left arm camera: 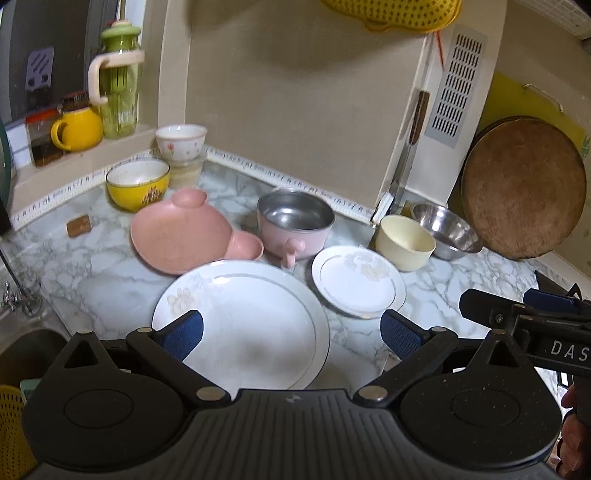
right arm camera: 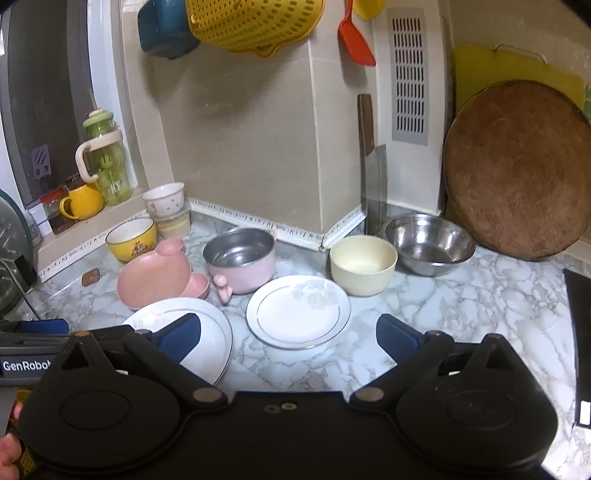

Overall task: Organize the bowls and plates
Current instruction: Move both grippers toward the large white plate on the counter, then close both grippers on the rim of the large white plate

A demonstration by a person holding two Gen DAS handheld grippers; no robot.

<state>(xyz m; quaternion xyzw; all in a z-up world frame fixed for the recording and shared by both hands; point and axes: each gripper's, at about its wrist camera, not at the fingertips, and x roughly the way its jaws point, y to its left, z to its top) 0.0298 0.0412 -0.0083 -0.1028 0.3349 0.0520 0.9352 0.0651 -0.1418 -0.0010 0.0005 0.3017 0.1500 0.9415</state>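
A large white plate (left arm camera: 243,321) lies on the marble counter (left arm camera: 92,288) right before my open, empty left gripper (left arm camera: 291,338). A smaller white plate (left arm camera: 358,282) lies to its right; it also shows in the right wrist view (right arm camera: 298,311), just ahead of my open, empty right gripper (right arm camera: 288,338). Behind are a pink bear-shaped dish (left arm camera: 184,232), a pink pot with steel inside (left arm camera: 295,225), a cream bowl (left arm camera: 404,242), a steel bowl (left arm camera: 447,230), a yellow bowl (left arm camera: 138,182) and a floral bowl (left arm camera: 181,142) on a tub.
A round wooden board (left arm camera: 522,188) leans on the wall at right. A sink (left arm camera: 26,350) and tap are at left. On the sill stand a yellow mug (left arm camera: 77,129) and a green bottle (left arm camera: 120,81). A yellow colander (right arm camera: 255,22) hangs overhead.
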